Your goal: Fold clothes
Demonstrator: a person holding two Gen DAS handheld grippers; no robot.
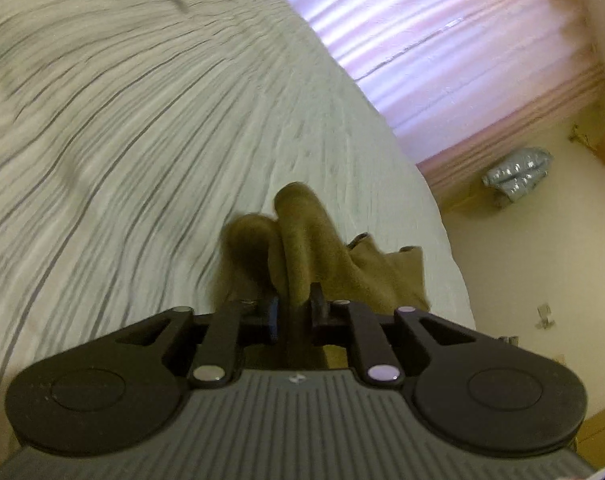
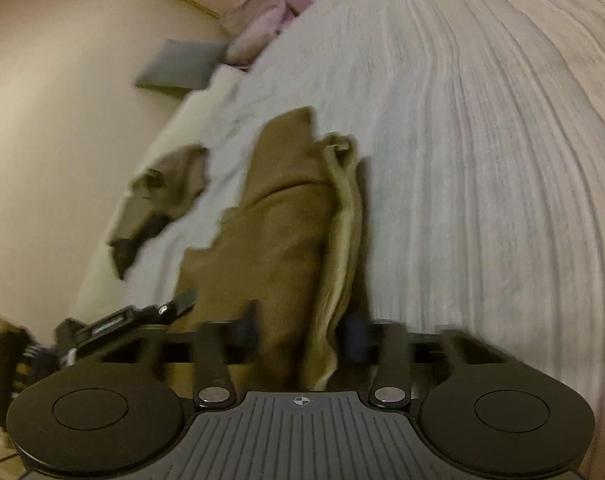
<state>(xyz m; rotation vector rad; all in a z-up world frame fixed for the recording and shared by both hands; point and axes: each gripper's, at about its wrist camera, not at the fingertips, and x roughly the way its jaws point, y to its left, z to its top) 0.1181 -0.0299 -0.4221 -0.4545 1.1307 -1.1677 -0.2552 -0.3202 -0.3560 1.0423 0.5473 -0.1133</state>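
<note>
One olive-brown garment (image 2: 278, 216) lies crumpled on the striped bedsheet (image 2: 482, 160) at the centre of the right wrist frame, a second smaller brown piece (image 2: 170, 178) at centre left. The left gripper (image 1: 294, 308) is clamped on a fold of it; the right gripper (image 2: 302, 328) straddles the cloth, jaws apart.

no readable text, label, brand or number showed in either view. the only sign was a small crosshair mark on the ribbed grey body of each gripper, just behind the jaws, centred between the linkage arms.
</note>
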